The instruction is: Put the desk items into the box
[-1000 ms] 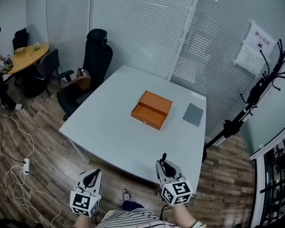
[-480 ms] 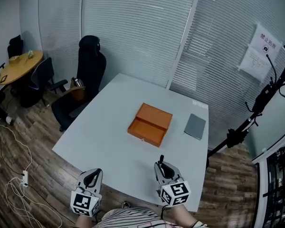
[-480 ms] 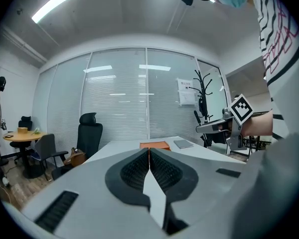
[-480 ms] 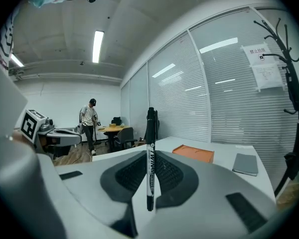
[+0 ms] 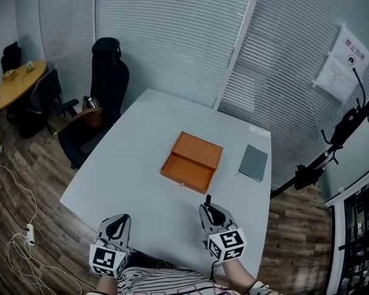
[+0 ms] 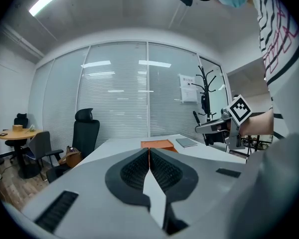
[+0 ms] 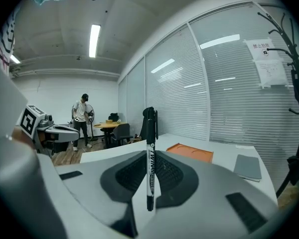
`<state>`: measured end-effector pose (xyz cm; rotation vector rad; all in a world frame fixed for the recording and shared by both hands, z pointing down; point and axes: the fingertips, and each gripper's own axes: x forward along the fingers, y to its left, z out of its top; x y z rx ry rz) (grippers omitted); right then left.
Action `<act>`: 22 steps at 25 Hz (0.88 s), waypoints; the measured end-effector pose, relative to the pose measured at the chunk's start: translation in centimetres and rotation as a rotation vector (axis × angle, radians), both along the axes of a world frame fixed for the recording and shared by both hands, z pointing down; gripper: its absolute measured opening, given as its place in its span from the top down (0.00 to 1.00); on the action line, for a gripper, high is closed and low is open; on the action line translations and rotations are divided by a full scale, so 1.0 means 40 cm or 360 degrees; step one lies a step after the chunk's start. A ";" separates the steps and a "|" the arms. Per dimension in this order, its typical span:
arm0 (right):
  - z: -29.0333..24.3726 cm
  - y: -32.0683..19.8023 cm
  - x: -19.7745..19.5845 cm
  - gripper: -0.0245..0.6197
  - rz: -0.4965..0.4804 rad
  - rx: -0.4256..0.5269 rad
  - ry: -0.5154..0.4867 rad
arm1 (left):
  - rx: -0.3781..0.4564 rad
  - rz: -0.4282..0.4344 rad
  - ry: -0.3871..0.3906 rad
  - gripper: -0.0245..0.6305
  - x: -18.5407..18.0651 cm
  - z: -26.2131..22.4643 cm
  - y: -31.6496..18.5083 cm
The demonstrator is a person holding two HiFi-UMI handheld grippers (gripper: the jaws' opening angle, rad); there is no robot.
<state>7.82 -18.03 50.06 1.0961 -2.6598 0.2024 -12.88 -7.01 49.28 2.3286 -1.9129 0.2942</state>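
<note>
Right gripper [image 7: 149,171]: clamps a black marker pen [image 7: 150,148] upright.
Left gripper [image 6: 149,159]: jaws pressed together, nothing held.
Orange box [image 5: 192,161]: ahead of both grippers, well apart.
Risk: your thin pinch could let the pen pivot and drop onto the tabletop [image 5: 138,165] short of the box.

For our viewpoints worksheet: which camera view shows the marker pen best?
The right gripper view: the marker pen stands upright, clamped in the right gripper, its barrel print showing. The head view shows only its dark tip above that gripper; the left gripper view leaves it too small to tell.
</note>
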 end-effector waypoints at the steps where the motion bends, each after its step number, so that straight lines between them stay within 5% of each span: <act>1: 0.005 -0.012 -0.005 0.87 0.0016 0.0000 0.0009 | -0.0003 0.0017 0.0003 0.92 -0.007 0.004 -0.015; 22: 0.065 -0.278 -0.110 0.87 0.0355 0.0066 0.0357 | 0.0055 0.0476 0.0043 0.92 -0.157 -0.054 -0.323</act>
